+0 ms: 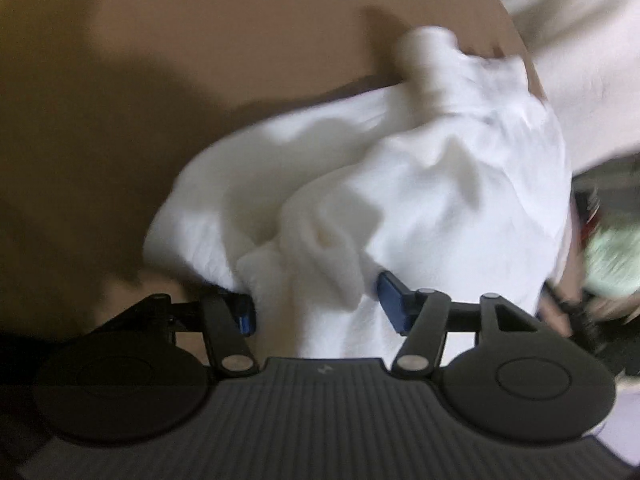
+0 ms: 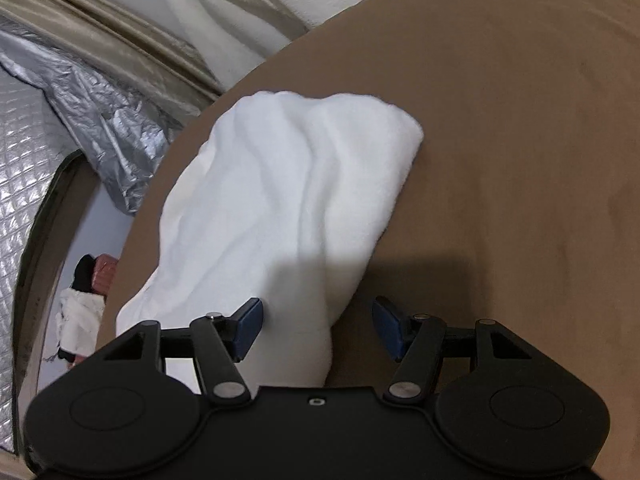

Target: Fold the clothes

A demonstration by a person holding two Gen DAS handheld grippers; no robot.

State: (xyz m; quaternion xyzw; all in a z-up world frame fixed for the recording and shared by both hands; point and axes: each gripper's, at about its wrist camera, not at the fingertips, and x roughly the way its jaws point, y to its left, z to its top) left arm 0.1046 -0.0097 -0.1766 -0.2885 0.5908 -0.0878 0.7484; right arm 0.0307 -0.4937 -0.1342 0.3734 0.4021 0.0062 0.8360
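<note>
One white garment (image 2: 276, 208) lay bunched on the brown round table (image 2: 520, 140), near the table's edge, and it was the only piece of clothing on the tabletop in either view. It looked soft, thick and light, probably fleece or terry, so it would likely sag and slump as soon as it was lifted, and no part of it would hold a crease without being pressed flat. A hem or a corner seemed the best place to take hold, since the heaped middle would only drag more folds along.

Two grippers were in use. The left gripper (image 1: 316, 304) had a wad of the cloth between its blue pads, but the blur made it impossible to tell whether they pressed on it. The right gripper (image 2: 318, 328) stood open just above the garment's near end, its left pad over the cloth and its right pad over bare table, holding nothing.

Beyond the table hung one silver quilted sheet (image 2: 100, 128).
</note>
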